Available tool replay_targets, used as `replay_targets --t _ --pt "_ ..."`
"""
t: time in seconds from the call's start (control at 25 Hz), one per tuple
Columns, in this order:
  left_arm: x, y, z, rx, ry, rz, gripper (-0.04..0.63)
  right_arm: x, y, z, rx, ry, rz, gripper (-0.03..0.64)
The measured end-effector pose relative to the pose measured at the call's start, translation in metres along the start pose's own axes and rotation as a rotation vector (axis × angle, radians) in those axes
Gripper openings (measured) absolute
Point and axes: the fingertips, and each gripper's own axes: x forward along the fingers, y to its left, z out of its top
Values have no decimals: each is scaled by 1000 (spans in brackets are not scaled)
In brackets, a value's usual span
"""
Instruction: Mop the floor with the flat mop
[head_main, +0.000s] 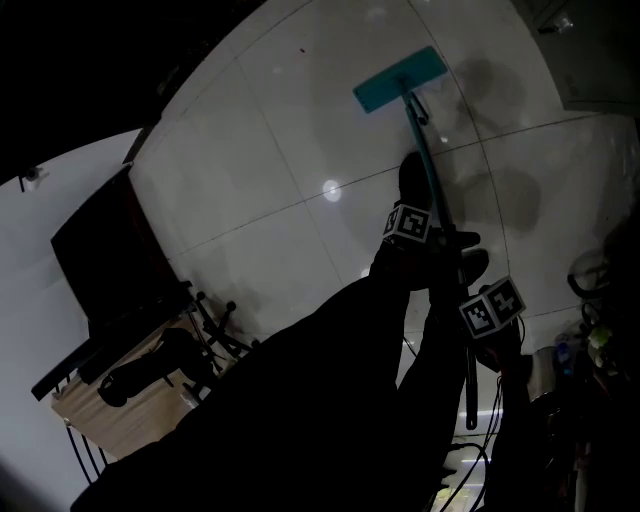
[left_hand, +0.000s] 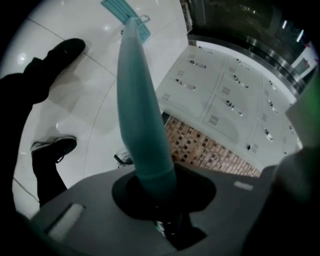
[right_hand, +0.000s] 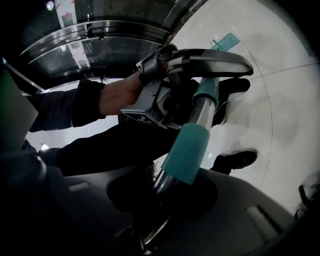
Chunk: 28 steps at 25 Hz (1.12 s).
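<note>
Both tongs were clamped on the mop handle (head_main: 418, 140), left gripper (left_hand: 150, 195) lower and right gripper (right_hand: 170, 192) higher. The flat mop head (head_main: 400, 78) lay flat on the tiled floor (head_main: 270, 160), toward its far edge. Mopping looked under way. No wet track was readable, so most of the floor likely remained.

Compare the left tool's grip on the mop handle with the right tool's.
The left tool grips the handle lower down, nearer the mop head; the right tool grips it higher, toward the top end. The left tool closes on the teal part of the handle; the right tool closes on a dark metal stretch just below a teal sleeve. Both are shut on the same handle.
</note>
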Motion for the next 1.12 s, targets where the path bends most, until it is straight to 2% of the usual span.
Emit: replay_targets --t 0.24,0.68,0.84,1.12 --pt "-34 -41 73 13 -1 0 92 -13 16 90 5 -33 16 110" --pt "-89 -107 206 58 -7 -9 92 -32 27 244 -5 -63 -10 110" --pt "-99 -122 239 80 -6 -8 93 -38 26 281 -19 -71 -27 110" --pt "-112 -140 279 87 -73 -24 91 -43 26 323 -21 -92 -20 110"
